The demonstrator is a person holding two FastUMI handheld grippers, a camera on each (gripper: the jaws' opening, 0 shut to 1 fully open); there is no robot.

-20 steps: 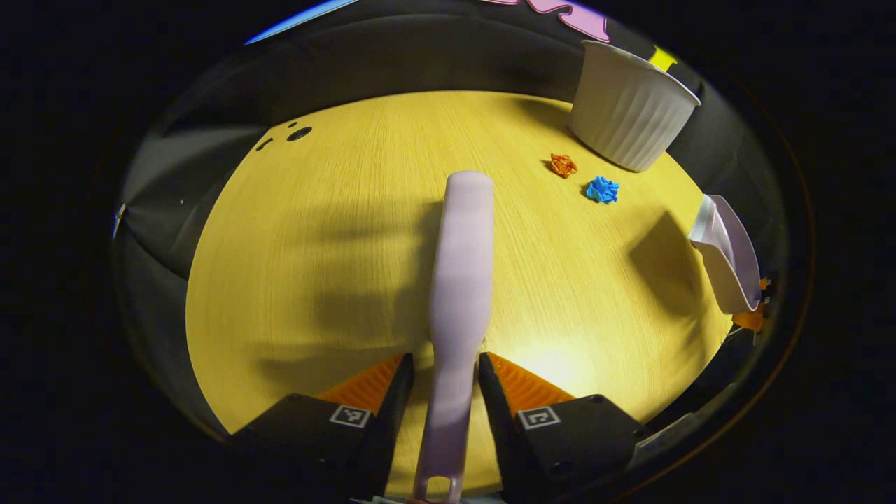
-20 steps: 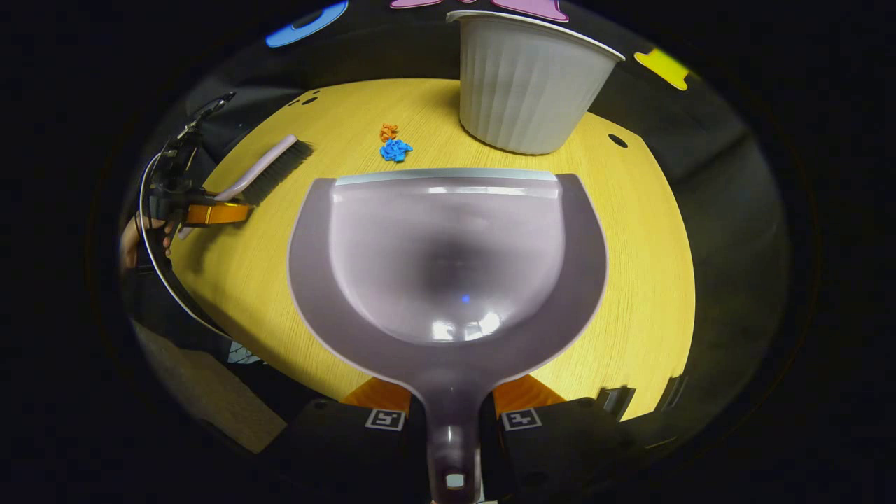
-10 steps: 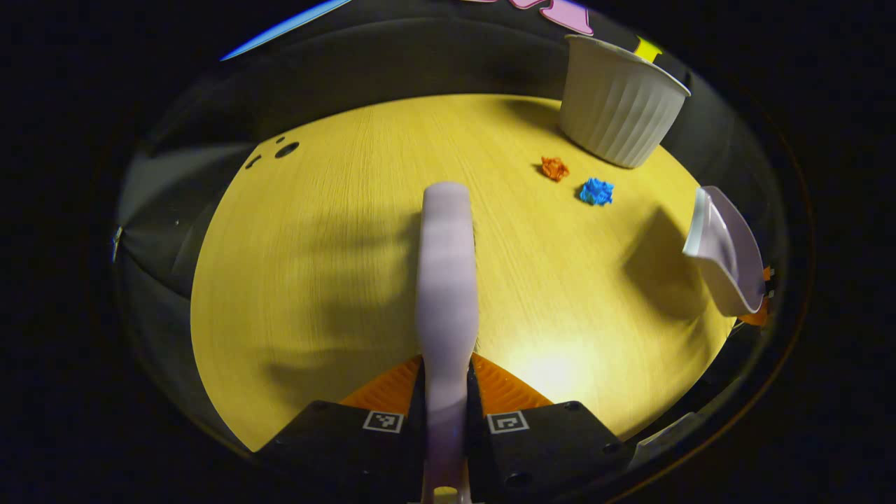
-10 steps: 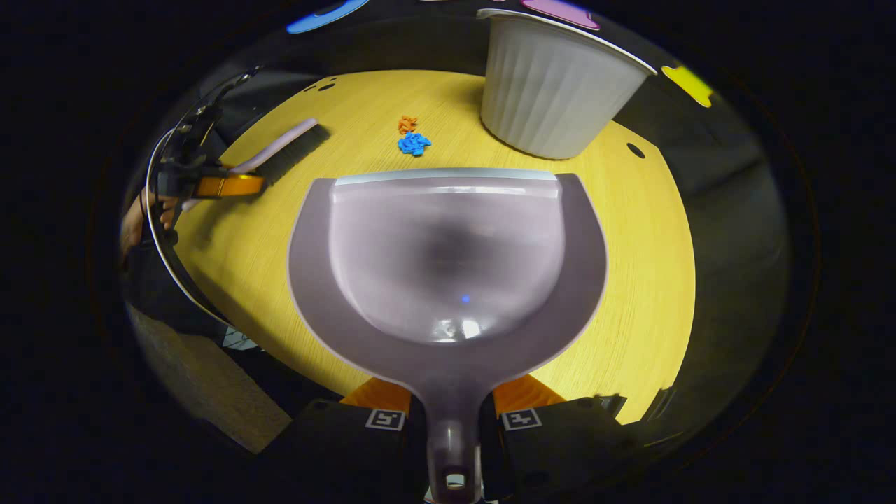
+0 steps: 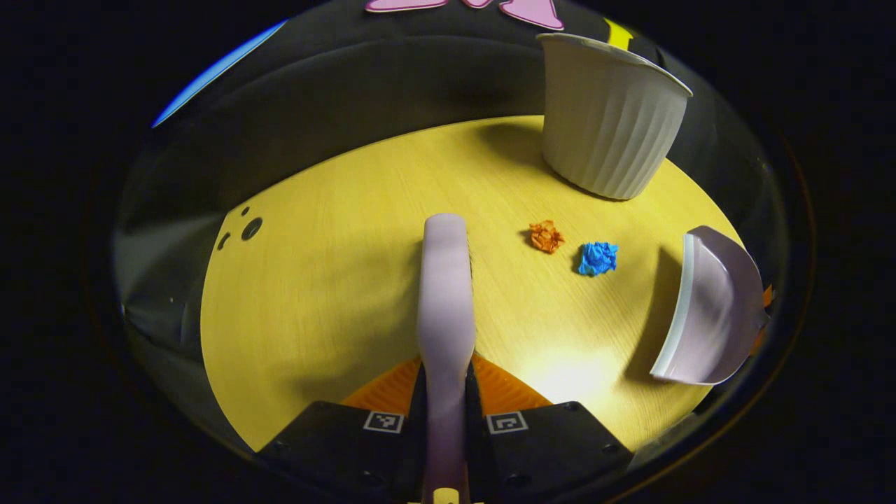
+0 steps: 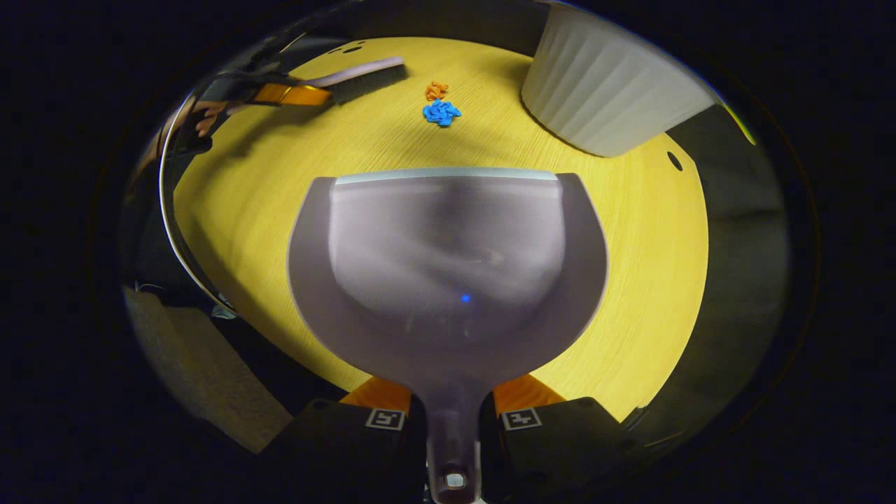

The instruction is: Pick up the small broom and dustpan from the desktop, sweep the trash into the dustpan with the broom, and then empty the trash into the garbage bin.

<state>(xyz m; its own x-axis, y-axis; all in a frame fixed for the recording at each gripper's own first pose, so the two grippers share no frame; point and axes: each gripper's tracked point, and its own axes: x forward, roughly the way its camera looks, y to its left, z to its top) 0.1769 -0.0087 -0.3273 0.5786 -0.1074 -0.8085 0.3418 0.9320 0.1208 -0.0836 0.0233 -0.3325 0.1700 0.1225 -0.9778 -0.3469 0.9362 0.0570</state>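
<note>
Left gripper clamps the broom handle, right gripper clamps the dustpan stem; both look light, stiff plastic, well held there, while featherlight crumpled scraps, orange and blue, lie ahead between them.

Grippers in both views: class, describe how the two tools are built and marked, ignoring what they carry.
Each tool, left and right, has a black blocky body with two fingers reaching forward, ribbed on their faces. Each finger base carries a small square black-and-white marker. In the right gripper view, a thin pale cable curves down behind the left tool.
</note>
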